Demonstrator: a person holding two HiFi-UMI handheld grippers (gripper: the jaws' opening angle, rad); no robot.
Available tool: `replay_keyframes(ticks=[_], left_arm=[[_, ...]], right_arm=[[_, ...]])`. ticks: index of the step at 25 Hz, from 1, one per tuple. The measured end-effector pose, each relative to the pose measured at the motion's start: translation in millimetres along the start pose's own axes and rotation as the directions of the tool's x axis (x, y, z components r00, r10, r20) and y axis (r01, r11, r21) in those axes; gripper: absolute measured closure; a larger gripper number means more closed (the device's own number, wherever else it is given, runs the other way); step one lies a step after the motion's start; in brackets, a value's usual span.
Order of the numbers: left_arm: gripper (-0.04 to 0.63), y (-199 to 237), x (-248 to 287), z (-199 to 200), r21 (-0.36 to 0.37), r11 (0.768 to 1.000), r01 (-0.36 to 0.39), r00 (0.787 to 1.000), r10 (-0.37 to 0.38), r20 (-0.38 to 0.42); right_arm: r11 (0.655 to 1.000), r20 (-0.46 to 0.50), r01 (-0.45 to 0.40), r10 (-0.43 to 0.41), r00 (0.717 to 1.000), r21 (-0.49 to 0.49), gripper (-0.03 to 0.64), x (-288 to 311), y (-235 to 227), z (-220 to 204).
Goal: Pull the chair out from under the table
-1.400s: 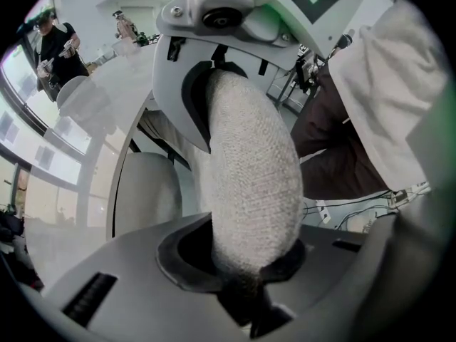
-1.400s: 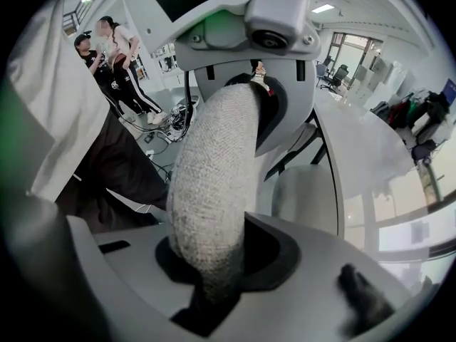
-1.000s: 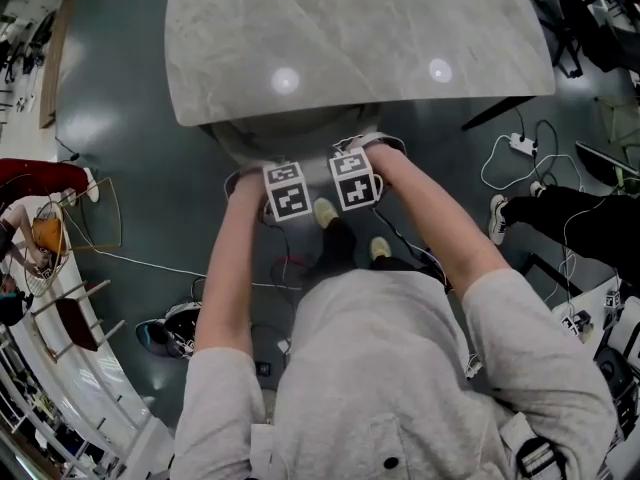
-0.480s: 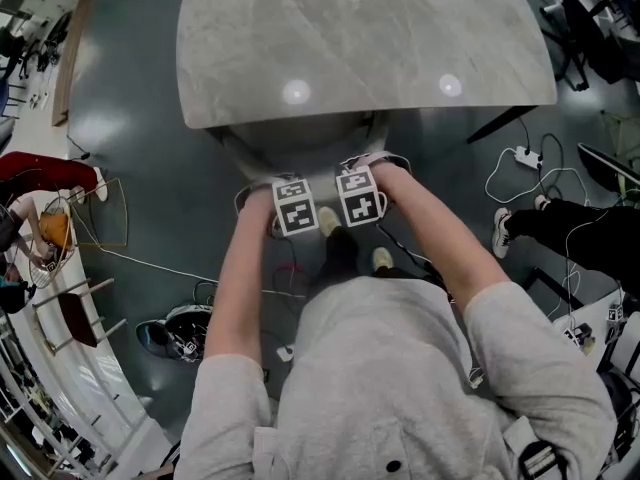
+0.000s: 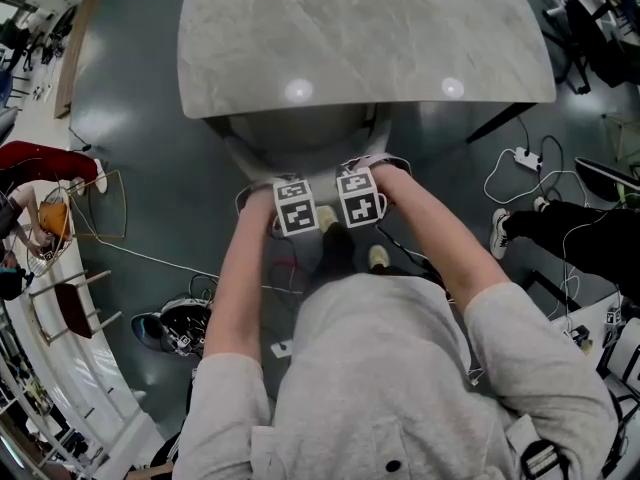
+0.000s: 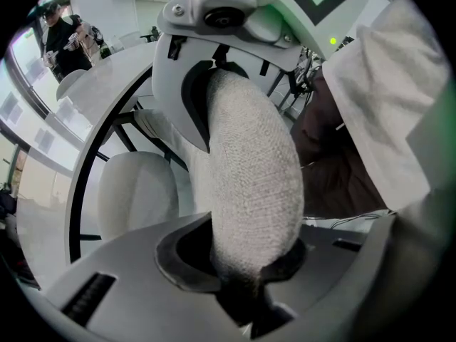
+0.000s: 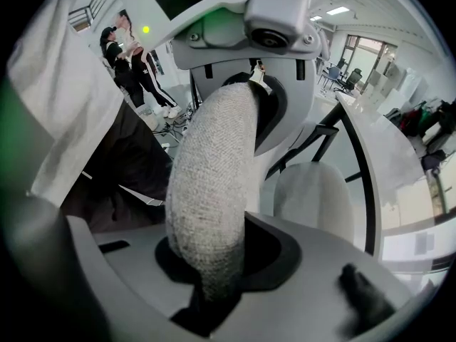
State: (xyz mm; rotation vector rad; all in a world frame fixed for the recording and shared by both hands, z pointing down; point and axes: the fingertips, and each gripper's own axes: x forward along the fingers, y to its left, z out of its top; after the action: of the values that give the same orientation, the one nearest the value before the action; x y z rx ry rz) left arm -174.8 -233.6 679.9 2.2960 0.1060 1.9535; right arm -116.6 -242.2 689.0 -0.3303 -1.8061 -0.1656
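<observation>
**Head view.** The marble table (image 5: 360,38) fills the top of the frame. The chair (image 5: 300,138) stands at the table's near edge, with its seat partly under the top and its back rim on the side away from the table. The left gripper (image 5: 294,206) and the right gripper (image 5: 359,197) sit side by side on that rim, just beside the table edge, both pointing steeply down (from this angle their jaws are covered). 2 shoes (image 5: 326,214) rest on the floor (image 5: 150,118) behind the chair, farther from the table. A power strip (image 5: 524,155) lies off the table's right corner, and a second person's legs (image 5: 565,223) are beyond it.

**Left gripper view.** The 2 jaws are clamped on the padded back rim of the chair (image 6: 249,177). Its grey woven fabric fills the gap between them. The table top (image 6: 107,77) lies beyond, at upper left.

**Right gripper view.** The 2 jaws likewise grip the same rim of the chair (image 7: 210,191), with the fabric pressed between them. The table top (image 7: 385,144) lies to the right. 2 people (image 7: 132,63) stand at upper left, well apart from the table.
</observation>
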Motion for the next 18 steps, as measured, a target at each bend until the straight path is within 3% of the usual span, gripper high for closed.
replay_keyframes(ticks=[18], left_arm=[[0.485, -44.4, 10.0, 23.6, -0.028, 1.0, -0.008, 1.0, 0.008, -0.001]], right_arm=[[1.0, -0.002, -0.005, 0.005, 1.0, -0.027, 0.534, -0.4, 48.5, -12.5]])
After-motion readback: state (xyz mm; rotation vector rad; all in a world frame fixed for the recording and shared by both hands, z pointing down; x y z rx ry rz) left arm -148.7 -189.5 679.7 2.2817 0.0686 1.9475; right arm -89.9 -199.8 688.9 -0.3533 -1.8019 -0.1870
